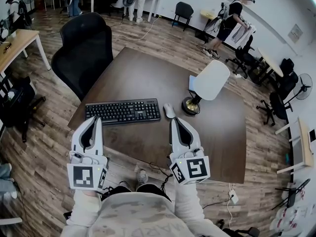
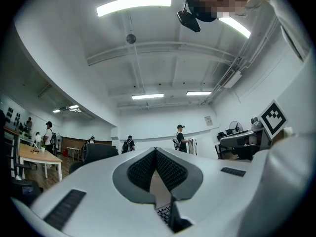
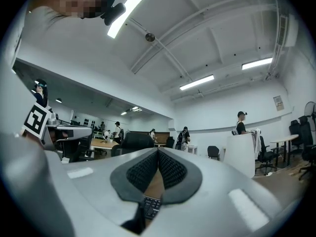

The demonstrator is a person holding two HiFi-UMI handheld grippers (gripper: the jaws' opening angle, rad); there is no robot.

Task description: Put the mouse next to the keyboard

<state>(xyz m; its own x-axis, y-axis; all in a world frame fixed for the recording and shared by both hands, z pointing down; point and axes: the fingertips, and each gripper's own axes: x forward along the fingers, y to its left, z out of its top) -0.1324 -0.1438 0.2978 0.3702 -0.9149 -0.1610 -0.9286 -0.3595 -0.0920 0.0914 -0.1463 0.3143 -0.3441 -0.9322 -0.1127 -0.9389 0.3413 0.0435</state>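
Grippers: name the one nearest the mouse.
The right gripper: its tips sit just short of the white mouse at the keyboard's right end. The left gripper points at the keyboard's left half, farther away.

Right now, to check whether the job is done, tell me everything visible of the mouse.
The mouse is a small, pale, rounded oval that looks like smooth plastic; no cable shows. It lies flat on the brown table, lengthwise away from the person, just right of the black keyboard and left of the lamp base. The shut right gripper points at it from close by; contact cannot be told.
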